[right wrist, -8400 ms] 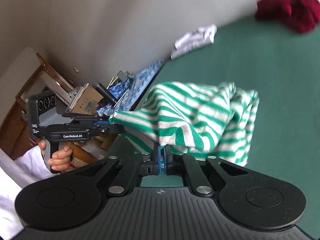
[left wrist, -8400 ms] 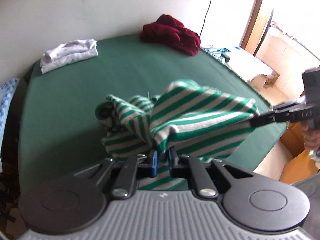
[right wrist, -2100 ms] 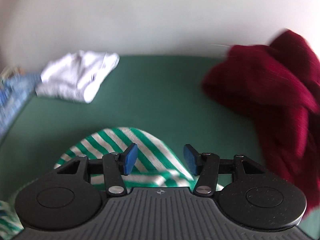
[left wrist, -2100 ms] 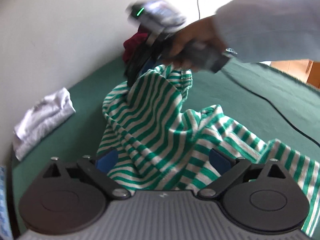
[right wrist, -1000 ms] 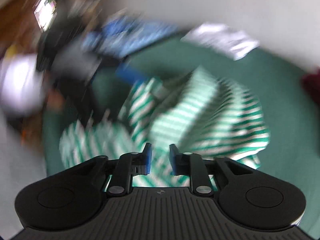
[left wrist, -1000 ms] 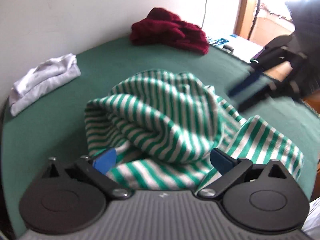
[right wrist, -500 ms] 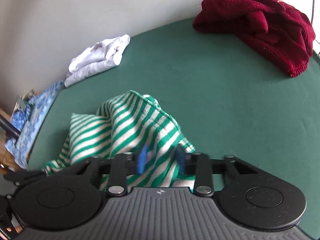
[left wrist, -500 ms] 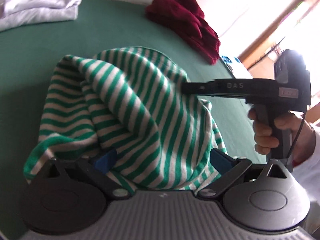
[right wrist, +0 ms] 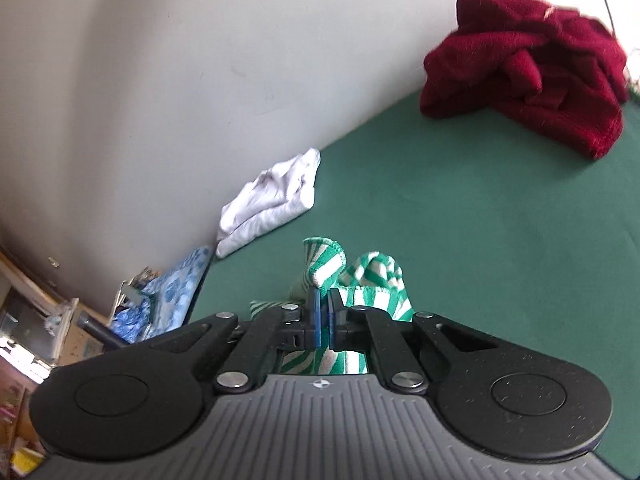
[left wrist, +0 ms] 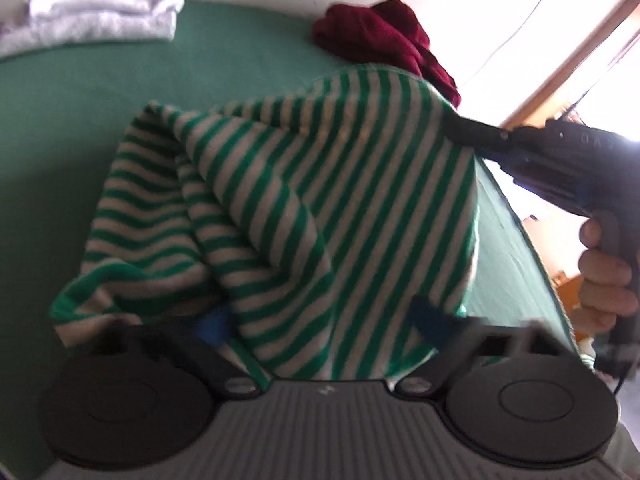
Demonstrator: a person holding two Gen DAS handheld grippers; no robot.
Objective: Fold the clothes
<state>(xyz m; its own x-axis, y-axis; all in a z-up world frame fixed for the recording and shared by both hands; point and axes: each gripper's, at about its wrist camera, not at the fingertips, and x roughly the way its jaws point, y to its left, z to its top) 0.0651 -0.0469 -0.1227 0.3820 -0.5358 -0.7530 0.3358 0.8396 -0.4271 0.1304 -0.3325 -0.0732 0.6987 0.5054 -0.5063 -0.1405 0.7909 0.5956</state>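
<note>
- Since half a second ago the right gripper (right wrist: 323,314) has clamped its jaws on the striped shirt's (left wrist: 304,208) edge and lifted it.
- Left gripper (left wrist: 320,320) stands wide, cloth draped between its fingers.
- Shirt hangs bunched above the green table (right wrist: 500,240).
- Judged best: close left on an opposite corner, pull taut, lay flat.

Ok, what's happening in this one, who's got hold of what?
A person is folding a green-and-white striped top on a green table with two handheld grippers. The right gripper is shut on a hemmed edge of the top and holds it raised. The left gripper is open, its fingers on either side of the hanging cloth. A folded white garment and a crumpled dark red garment lie by the wall.
</note>
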